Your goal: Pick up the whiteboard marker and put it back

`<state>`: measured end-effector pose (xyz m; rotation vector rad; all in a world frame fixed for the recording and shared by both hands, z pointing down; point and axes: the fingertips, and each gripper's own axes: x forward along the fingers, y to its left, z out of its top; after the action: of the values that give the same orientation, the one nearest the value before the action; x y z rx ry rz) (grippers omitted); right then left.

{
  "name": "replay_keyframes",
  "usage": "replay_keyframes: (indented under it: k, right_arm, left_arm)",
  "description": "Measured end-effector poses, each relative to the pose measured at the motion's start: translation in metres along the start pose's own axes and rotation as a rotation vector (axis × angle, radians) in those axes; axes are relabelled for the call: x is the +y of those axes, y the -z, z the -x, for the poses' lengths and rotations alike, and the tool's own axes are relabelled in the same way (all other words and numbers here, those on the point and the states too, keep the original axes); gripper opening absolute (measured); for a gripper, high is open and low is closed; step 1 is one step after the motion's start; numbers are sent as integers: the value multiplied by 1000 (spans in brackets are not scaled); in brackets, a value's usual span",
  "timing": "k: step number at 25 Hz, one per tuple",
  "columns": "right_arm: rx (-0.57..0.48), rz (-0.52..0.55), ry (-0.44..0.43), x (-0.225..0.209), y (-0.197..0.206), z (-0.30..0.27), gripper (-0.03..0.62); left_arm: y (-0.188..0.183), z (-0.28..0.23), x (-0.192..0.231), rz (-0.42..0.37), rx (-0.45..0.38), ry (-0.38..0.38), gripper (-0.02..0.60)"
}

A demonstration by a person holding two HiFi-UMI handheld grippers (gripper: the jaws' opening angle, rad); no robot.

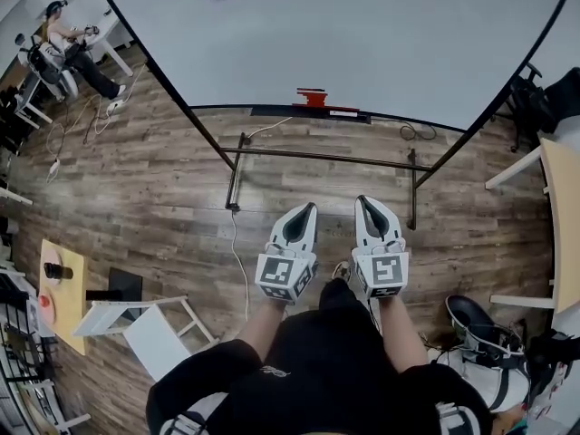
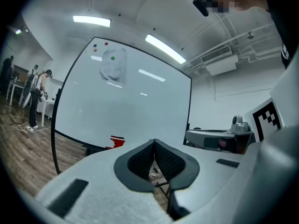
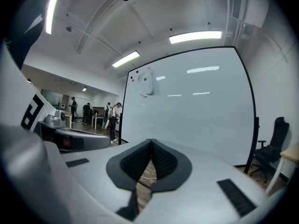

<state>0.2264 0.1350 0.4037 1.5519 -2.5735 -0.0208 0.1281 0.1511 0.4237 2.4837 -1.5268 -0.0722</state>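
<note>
A big whiteboard [image 1: 362, 34] on a black frame stands ahead of me. On the ledge at its lower edge sits a small red item [image 1: 313, 97], also seen as a red item [image 2: 117, 142] in the left gripper view; I cannot tell whether it is the marker. My left gripper [image 1: 308, 210] and right gripper [image 1: 364, 203] are held side by side over the wooden floor, well short of the board. Both point level at it. The left gripper [image 2: 154, 142] has its jaws closed tip to tip with nothing between them. The right gripper [image 3: 151, 142] is shut and empty too.
The board's metal foot bars [image 1: 322, 157] and a white cable [image 1: 239, 252] lie on the floor ahead. A white stand [image 1: 145, 320] and a yellow table [image 1: 62, 284] are at the left, an office chair [image 1: 489, 343] and a desk [image 1: 562, 216] at the right. People [image 1: 68, 48] work far left.
</note>
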Motion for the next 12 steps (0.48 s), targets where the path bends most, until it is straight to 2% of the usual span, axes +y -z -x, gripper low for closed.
replay_keyframes:
  k: [6,9,12]
  right_arm:
    - [73,50,-4,-70,19,-48,3]
    - [104,87,-32,-85,34,-76,3]
    - [128,125,-27,-89,27,-105,3]
  left_arm:
    - [5,-70,4,-7,47,-41,6]
    - [9,-91,14,9,65,-70,6]
    - [11,-105,32,12,82,-107,6]
